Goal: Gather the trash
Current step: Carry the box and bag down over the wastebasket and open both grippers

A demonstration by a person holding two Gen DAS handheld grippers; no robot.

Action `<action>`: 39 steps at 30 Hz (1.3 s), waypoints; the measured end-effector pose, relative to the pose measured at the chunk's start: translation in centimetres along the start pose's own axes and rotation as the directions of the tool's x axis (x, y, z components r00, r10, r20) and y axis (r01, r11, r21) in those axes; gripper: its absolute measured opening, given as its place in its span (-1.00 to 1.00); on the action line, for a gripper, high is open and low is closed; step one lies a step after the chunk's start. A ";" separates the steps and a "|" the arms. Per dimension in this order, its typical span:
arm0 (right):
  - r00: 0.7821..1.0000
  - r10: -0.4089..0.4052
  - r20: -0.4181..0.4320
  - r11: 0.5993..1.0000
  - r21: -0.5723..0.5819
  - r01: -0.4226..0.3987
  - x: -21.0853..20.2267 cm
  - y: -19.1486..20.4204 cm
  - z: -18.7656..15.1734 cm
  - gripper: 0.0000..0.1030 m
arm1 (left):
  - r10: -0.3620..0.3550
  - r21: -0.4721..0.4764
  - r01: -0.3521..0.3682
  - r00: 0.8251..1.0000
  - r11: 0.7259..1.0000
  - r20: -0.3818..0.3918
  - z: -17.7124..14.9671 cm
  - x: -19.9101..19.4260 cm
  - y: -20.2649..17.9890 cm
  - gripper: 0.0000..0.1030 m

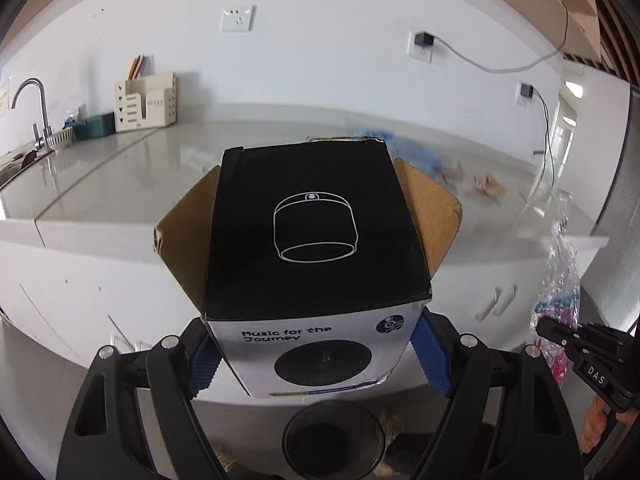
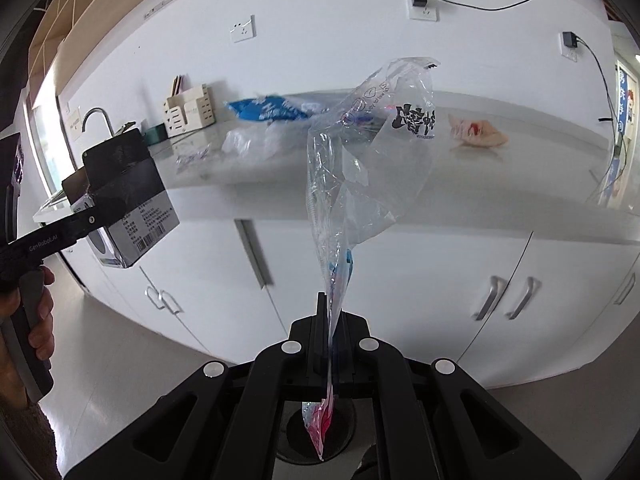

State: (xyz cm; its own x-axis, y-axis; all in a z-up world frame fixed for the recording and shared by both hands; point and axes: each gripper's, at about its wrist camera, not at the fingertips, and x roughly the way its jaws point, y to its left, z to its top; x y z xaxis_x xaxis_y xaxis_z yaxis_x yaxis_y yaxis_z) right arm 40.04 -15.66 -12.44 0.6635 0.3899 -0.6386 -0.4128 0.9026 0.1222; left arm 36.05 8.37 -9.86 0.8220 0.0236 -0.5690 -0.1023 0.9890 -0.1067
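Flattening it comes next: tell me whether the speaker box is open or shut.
Open: the speaker box has brown flaps splayed out on both sides.

Below both grippers the bin (image 1: 334,438) stands open on the floor, with free air above its mouth. Ahead of them the bench (image 2: 460,200) edge and its cupboard doors (image 2: 500,280) block the way. The box (image 1: 316,240) fills the left gripper (image 1: 320,354); the bag (image 2: 360,168) hangs through the right gripper (image 2: 332,344).

The box (image 1: 316,264) reads "Music for the Journey"; right claw (image 1: 560,334) "DAS"
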 end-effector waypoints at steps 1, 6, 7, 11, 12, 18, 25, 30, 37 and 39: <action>1.000 0.002 -0.013 1.000 -0.004 -0.002 0.2 0.2 -0.8 -0.88 | -0.006 0.022 0.007 1.000 1.000 -0.025 -0.9 0.2 -0.2 0.57; 0.994 0.045 -0.096 0.999 -0.001 -0.045 2.0 1.2 -4.0 -0.88 | -0.035 0.039 0.041 0.988 0.998 -0.149 -4.9 1.7 -0.6 0.57; 0.992 0.051 -0.115 0.999 -0.004 -0.052 2.4 1.4 -4.7 -0.88 | -0.030 0.048 0.039 0.985 0.998 -0.171 -5.6 2.2 -0.7 0.57; 0.976 0.082 -0.199 0.996 0.001 -0.084 5.0 2.1 -7.7 -0.88 | -0.046 0.059 0.066 0.956 0.996 -0.291 -9.0 5.3 -1.3 0.57; 0.972 0.086 -0.219 0.996 0.003 -0.088 5.8 2.3 -8.5 -0.88 | -0.052 0.063 0.076 0.946 0.995 -0.321 -9.8 6.1 -1.4 0.57; 0.918 0.141 -0.370 0.990 0.040 -0.135 12.1 2.5 -13.3 -0.88 | -0.049 0.093 0.112 0.856 0.989 -0.514 -15.9 12.7 -1.9 0.57; 0.843 0.165 -0.513 0.984 0.026 -0.177 19.8 2.5 -17.4 -0.88 | -0.083 0.052 0.160 0.731 0.986 -0.678 -21.0 20.3 -0.8 0.57; 0.792 0.168 -0.587 0.984 0.049 -0.172 25.1 2.7 -19.5 -0.88 | -0.078 0.035 0.160 0.651 0.987 -0.755 -24.1 24.6 0.4 0.57; 0.704 0.242 -0.667 0.970 0.158 -0.184 30.4 0.7 -20.4 -0.84 | -0.109 -0.008 0.184 0.545 0.983 -0.831 -27.0 29.4 1.6 0.58; 0.700 0.223 -0.679 0.975 0.139 -0.176 30.9 0.5 -20.6 -0.78 | -0.114 -0.009 0.195 0.531 0.981 -0.840 -27.0 29.9 1.5 0.58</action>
State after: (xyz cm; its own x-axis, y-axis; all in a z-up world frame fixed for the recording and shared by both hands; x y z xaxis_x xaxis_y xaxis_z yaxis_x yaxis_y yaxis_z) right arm 47.47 -6.94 -47.76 -0.0514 0.3500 -0.9353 -0.4324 0.8364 0.3368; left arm 45.32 6.62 -49.01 -0.0220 -0.2225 -0.9747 0.0552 0.9732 -0.2234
